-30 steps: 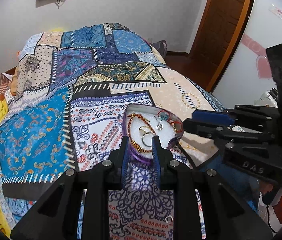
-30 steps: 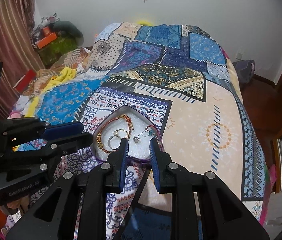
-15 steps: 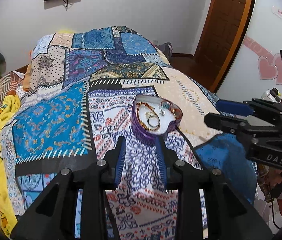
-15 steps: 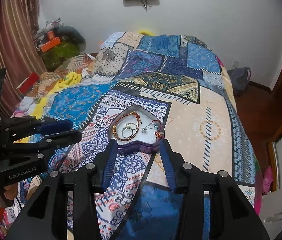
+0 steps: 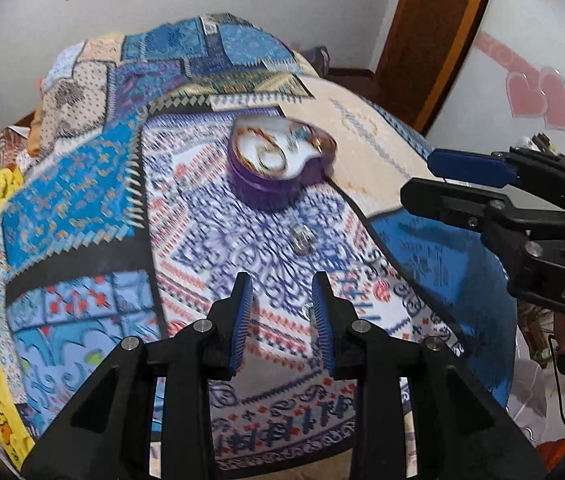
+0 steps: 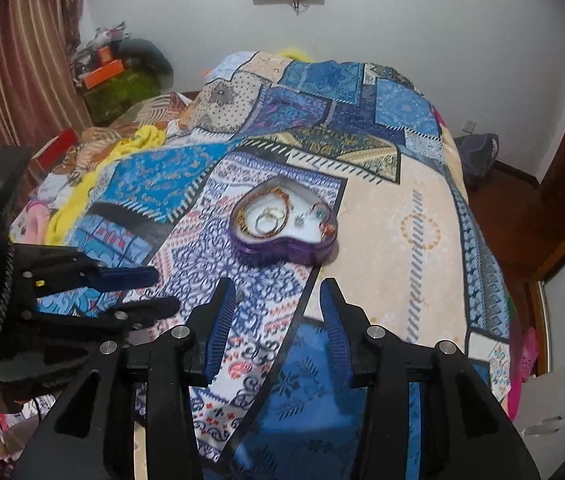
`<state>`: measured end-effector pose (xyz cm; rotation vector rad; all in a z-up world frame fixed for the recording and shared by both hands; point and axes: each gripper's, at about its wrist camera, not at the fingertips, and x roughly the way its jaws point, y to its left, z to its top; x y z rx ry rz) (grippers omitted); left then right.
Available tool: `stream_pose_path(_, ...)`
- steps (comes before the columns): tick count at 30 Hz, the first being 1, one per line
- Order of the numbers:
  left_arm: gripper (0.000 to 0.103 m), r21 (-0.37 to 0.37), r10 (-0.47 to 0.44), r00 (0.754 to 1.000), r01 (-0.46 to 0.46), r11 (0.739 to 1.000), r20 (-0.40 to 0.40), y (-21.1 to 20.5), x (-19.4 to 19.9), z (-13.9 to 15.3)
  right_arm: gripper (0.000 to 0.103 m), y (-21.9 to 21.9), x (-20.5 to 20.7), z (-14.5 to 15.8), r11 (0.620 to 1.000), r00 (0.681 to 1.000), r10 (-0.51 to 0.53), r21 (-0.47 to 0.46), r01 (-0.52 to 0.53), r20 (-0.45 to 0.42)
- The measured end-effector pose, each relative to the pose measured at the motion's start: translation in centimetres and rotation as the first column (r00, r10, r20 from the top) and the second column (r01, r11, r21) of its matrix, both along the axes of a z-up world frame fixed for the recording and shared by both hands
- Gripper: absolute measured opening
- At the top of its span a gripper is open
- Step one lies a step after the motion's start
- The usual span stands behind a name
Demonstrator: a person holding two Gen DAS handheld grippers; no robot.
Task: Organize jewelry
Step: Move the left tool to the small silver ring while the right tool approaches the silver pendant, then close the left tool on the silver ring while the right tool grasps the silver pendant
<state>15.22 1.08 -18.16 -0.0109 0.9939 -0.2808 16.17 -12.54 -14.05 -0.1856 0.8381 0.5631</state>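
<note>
Both the left gripper and right gripper stand partly open, holding nothing. Only the left view shows a small ring on the bedspread, short of the purple heart-shaped box — farther off than a second ago. Beyond, a door.

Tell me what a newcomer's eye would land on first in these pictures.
First, the purple heart-shaped box sitting open in the middle of the patchwork bedspread, with a beaded bracelet and rings inside. Next, the two black grippers with blue pads, left gripper and right gripper, both open and empty short of the box.
</note>
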Motion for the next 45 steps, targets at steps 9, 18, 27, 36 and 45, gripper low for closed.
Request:
stream_pose_path(9, 0.030, 0.023, -0.037, 0.999, 0.038, 0.999, -0.037, -1.9, -0.7, -2.4, 0.040, -0.4, -0.7, -1.7, 1.000, 0.999, -0.009, -0.010, 0.008, -0.041)
stream_pose_path(18, 0.015, -0.018, -0.002, 1.000, 0.001, 1.000, -0.028, -1.5, -0.5, -2.9, 0.040, -0.7, -0.6, -2.7, 1.000, 0.997, -0.021, -0.005, 0.021, -0.077)
stream_pose_path(27, 0.009, -0.030, 0.027, 1.000, -0.027, 0.999, -0.003, -0.7, -0.6, -2.7, 0.040, 0.3, -0.1, -3.4, 1.000, 0.995, -0.002, -0.010, 0.001, -0.101)
stream_pose_path(36, 0.009, -0.035, 0.107, 0.993, -0.106, 0.994, 0.046, 2.8, 0.4, -1.4, 0.040, 3.1, 0.9, -4.6, 0.996, 0.997, 0.034, -0.080, -0.039, -0.068)
stream_pose_path(45, 0.009, -0.052, 0.131, 0.988, -0.127, 0.991, 0.077, 3.9, 1.1, -1.0, 0.040, 4.8, 1.6, -5.5, 0.990, 0.987, 0.104, -0.078, -0.114, -0.126)
